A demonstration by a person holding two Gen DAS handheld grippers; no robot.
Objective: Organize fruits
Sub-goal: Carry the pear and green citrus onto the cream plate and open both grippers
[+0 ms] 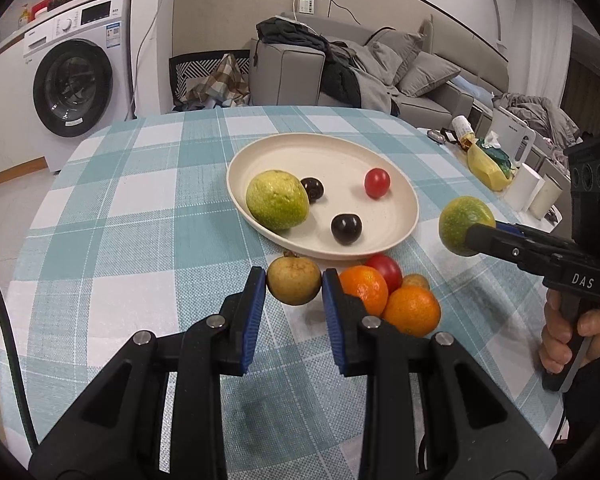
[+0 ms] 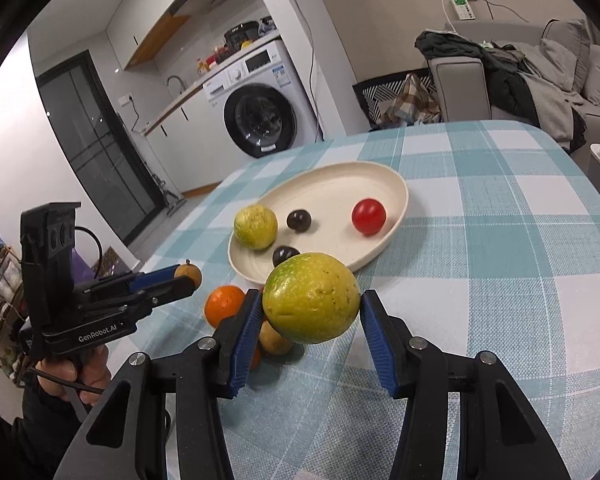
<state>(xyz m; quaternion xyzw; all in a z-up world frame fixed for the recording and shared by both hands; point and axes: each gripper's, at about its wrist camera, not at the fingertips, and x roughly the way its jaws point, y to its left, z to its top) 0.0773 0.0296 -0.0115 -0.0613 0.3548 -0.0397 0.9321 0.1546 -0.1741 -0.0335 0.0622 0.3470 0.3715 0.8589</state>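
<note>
Both grippers are loaded: the right gripper (image 2: pixel 311 309) is clamped on a green-yellow fruit (image 2: pixel 311 298) held above the table, while the left gripper (image 1: pixel 294 286) squeezes a small brown fruit (image 1: pixel 294 283) just short of the plate (image 1: pixel 340 148). That plate lies ahead of both, slightly left of the right one. Left looks nearer. 2 oranges (image 1: pixel 396 300) wait beside it.

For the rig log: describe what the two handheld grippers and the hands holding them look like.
Both are black plastic pistol-grip tools with ribbed blue finger pads and silver pivot bolts. The right gripper carries white "DAS" lettering; the left gripper reads "GenRobot.AI" and trails a thin black cable. Each has a boxy black module on top. Bare hands grip them, with dark sleeves.
</note>
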